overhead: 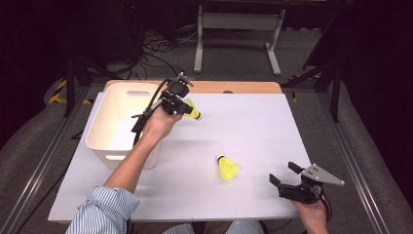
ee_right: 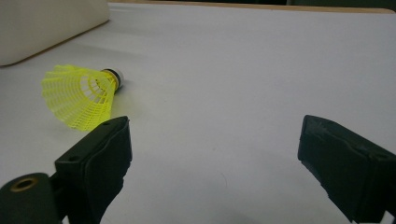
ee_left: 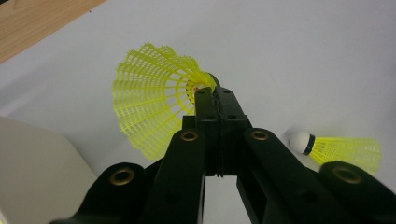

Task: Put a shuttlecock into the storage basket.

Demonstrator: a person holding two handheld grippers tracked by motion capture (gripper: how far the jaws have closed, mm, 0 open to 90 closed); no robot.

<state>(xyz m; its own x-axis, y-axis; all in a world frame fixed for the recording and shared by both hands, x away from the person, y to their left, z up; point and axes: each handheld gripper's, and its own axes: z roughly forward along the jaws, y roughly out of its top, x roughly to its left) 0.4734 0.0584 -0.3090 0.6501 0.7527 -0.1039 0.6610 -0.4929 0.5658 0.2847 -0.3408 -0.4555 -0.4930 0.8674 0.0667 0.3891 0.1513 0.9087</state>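
Yellow shuttlecock [ee_left: 154, 105] pinched in left tongs [ee_left: 215, 95], seemingly airborne | right tongs [ee_right: 212, 144] agape

No legible text, label, brand, number or sign on anything in view.

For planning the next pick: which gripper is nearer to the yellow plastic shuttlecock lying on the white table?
Right. The right gripper waits open just beside the lying shuttlecock; the left gripper is farther, by the bin.
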